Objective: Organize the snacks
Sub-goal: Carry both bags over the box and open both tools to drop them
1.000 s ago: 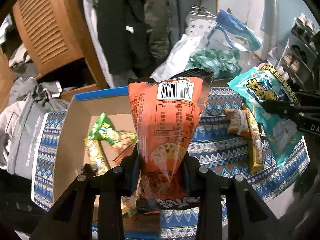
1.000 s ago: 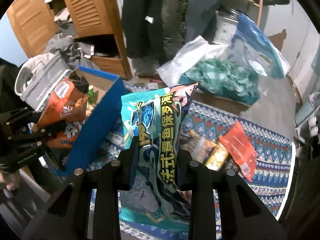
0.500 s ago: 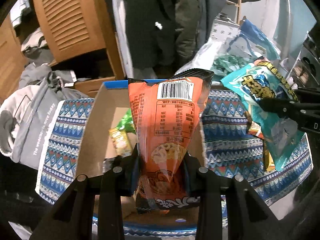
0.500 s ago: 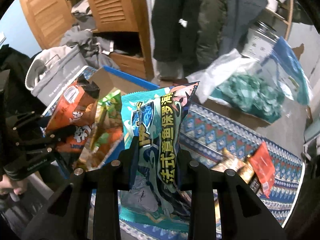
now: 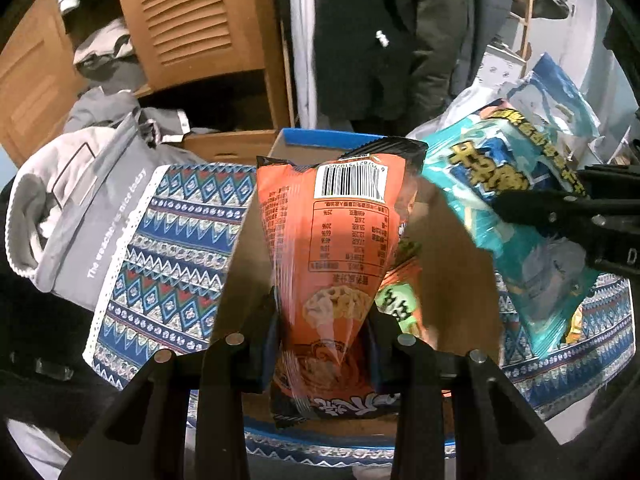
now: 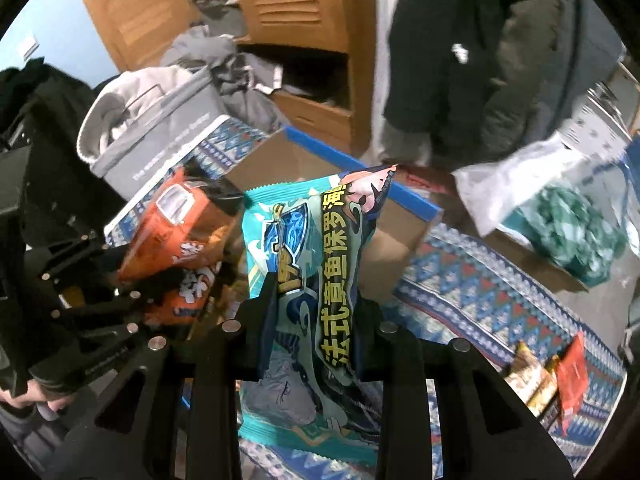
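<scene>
Grey bag (image 5: 80, 216): "The weather is nice today".

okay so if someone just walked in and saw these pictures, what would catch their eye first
Two bright snack bags, each clamped in a gripper over the blue-edged cardboard box: an orange bag in the left gripper and a teal bag in the right gripper. Under the box lies a blue patterned cloth.

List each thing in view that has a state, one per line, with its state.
left gripper: shut on orange snack bag
orange snack bag: held upright over cardboard box
right gripper: shut on teal snack bag
teal snack bag: held upright
cardboard box: open, snacks inside
</scene>
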Tool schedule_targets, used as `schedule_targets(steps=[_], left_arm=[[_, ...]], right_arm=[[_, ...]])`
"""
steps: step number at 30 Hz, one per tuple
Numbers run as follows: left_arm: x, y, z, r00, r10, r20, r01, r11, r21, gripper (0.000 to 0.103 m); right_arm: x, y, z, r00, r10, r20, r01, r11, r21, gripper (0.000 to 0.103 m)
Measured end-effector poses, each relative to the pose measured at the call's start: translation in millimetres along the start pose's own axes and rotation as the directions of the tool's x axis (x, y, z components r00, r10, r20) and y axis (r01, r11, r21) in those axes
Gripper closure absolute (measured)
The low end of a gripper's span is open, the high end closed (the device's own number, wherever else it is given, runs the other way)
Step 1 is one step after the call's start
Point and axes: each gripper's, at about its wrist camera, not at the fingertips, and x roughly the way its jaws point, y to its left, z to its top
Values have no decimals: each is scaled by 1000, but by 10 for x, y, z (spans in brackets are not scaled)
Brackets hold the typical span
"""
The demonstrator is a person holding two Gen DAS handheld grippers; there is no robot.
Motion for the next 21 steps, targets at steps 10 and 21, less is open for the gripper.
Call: schedule_targets(steps=[10, 21], left_arm=[[171, 147, -84, 999, 9, -47, -11, 999, -30, 67], [49, 83, -38, 997, 80, -4, -80, 997, 4, 33]], right_arm=[[290, 169, 79, 998, 46, -51, -47, 999, -21, 75], [115, 129, 78, 1000, -19, -3, 18, 999, -48, 49]])
